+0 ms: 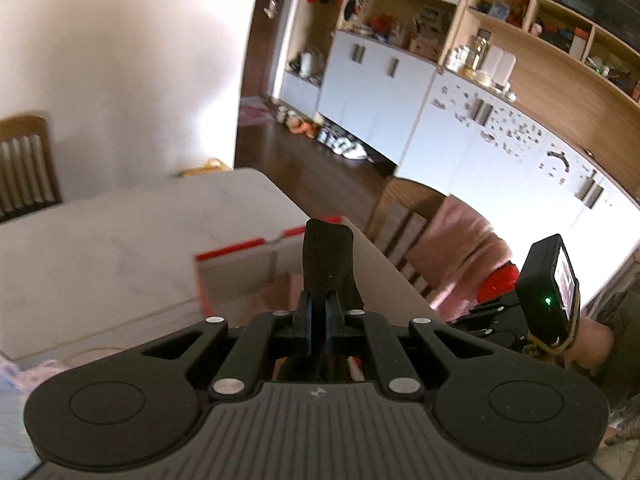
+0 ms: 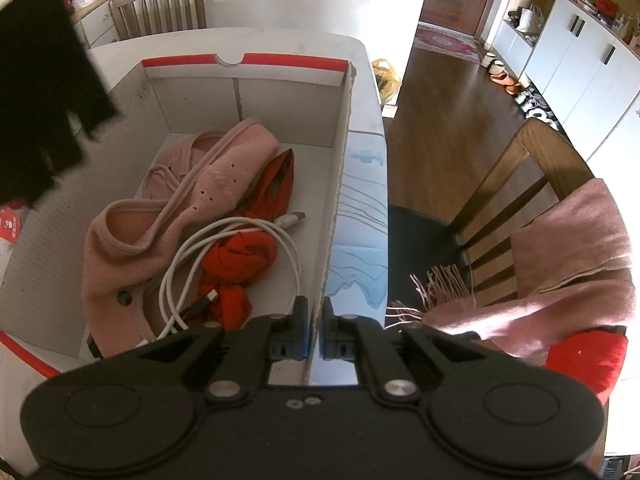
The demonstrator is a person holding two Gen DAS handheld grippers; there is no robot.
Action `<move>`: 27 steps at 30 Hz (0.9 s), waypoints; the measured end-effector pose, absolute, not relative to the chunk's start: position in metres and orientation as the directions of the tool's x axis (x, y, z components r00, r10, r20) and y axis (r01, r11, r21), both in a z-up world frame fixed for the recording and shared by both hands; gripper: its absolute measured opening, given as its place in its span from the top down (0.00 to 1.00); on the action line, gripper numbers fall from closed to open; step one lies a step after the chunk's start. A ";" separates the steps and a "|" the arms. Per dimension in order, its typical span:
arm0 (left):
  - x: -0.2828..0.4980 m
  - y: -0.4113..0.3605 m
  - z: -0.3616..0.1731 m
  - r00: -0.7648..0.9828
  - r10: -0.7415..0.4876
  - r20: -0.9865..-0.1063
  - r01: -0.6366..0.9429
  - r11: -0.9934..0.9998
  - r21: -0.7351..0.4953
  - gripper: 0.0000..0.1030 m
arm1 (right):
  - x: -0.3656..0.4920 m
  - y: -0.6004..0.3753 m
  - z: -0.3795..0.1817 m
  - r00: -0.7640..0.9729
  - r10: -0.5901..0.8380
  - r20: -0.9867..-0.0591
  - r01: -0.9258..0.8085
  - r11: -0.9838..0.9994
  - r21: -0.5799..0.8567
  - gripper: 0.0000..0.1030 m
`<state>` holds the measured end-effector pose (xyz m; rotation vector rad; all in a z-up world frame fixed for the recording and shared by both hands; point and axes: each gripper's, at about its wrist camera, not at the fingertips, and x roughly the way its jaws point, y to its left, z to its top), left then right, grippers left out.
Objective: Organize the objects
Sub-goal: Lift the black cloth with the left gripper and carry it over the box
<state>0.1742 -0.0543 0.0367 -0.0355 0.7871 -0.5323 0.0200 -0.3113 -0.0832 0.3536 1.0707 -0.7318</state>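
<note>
Clamped in the left gripper (image 1: 319,304), jaws together on a black cloth (image 1: 328,252), with the fabric standing up out of the pinch at twelve o'clock. From the right wrist, seen hanging at ten o'clock, high over the left rim of the open cardboard box (image 2: 280,60) and not yet inside. Closed as well: the right gripper (image 2: 315,312), jaws together on the thin right wall of the box at six o'clock, apparently steadying it on the white table (image 2: 362,50). Already lying on the box floor: a pink knit garment (image 2: 192,184) toward nine o'clock, a knotted red cloth (image 2: 236,260) at the centre, and a looped white cable (image 2: 292,252) draped across both. Likely trouble from here: a long ragged hem catching on the red-edged rim and leaving the cloth draped half outside, through too low or too early a release. Possible too: a slip from a narrow pinch, dropping the fabric onto the table at nine o'clock instead of into the box. Also at risk: the cardboard wall, liable to buckle or tip the box toward the wooden chair (image 2: 532,168) and its pink scarf (image 2: 568,252) at three o'clock under a hard pull. Lesser worry: the cable plug snagging the cloth on landing.
</note>
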 end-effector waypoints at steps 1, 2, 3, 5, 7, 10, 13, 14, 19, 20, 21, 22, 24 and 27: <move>0.178 -0.060 0.032 0.569 -0.475 -0.671 0.450 0.863 -0.230 0.95 | 0.020 -0.312 -0.083 0.278 -0.367 -0.887 0.693 0.716 -0.079 0.96; 0.182 -0.067 0.028 0.555 -0.482 -0.678 0.457 0.857 -0.236 0.95 | 0.019 -0.312 -0.083 0.279 -0.366 -0.888 0.693 0.716 -0.078 0.96; 0.186 -0.073 0.024 0.540 -0.490 -0.684 0.462 0.852 -0.246 0.95 | 0.019 -0.313 -0.083 0.279 -0.366 -0.888 0.694 0.716 -0.077 0.96; 0.191 -0.084 0.015 0.517 -0.499 -0.695 0.467 0.846 -0.260 0.95 | 0.019 -0.313 -0.083 0.279 -0.366 -0.888 0.697 0.713 -0.075 0.96; 0.193 -0.091 0.007 0.497 -0.504 -0.706 0.470 0.841 -0.268 0.95 | 0.019 -0.314 -0.083 0.280 -0.365 -0.888 0.698 0.712 -0.073 0.96; 0.197 -0.104 -0.003 0.468 -0.514 -0.718 0.483 0.830 -0.279 0.95 | 0.019 -0.313 -0.082 0.279 -0.365 -0.888 0.698 0.713 -0.074 0.96; 0.202 -0.118 -0.010 0.443 -0.522 -0.729 0.500 0.819 -0.282 0.95 | 0.019 -0.314 -0.082 0.279 -0.366 -0.888 0.701 0.709 -0.071 0.96; 0.204 -0.123 -0.013 0.439 -0.519 -0.733 0.507 0.817 -0.275 0.95 | 0.019 -0.314 -0.082 0.279 -0.366 -0.888 0.701 0.709 -0.072 0.96; 0.214 -0.136 -0.031 0.433 -0.468 -0.770 0.494 0.838 -0.231 0.95 | 0.018 -0.313 -0.082 0.280 -0.367 -0.887 0.704 0.707 -0.070 0.96; 0.217 -0.137 -0.035 0.435 -0.450 -0.780 0.486 0.846 -0.217 0.95 | 0.018 -0.313 -0.082 0.280 -0.367 -0.887 0.705 0.706 -0.069 0.96; 0.221 -0.137 -0.040 0.432 -0.436 -0.789 0.479 0.853 -0.209 0.95 | 0.018 -0.313 -0.082 0.280 -0.367 -0.887 0.706 0.705 -0.069 0.96; 0.224 -0.137 -0.043 0.427 -0.425 -0.798 0.473 0.857 -0.203 0.95 | 0.018 -0.313 -0.082 0.279 -0.368 -0.887 0.706 0.704 -0.069 0.96; 0.229 -0.136 -0.052 0.417 -0.403 -0.815 0.461 0.866 -0.192 0.95 | 0.017 -0.313 -0.082 0.280 -0.368 -0.887 0.709 0.702 -0.068 0.96; 0.233 -0.136 -0.063 0.408 -0.369 -0.835 0.454 0.875 -0.165 0.95 | 0.016 -0.312 -0.082 0.279 -0.370 -0.886 0.711 0.700 -0.068 0.96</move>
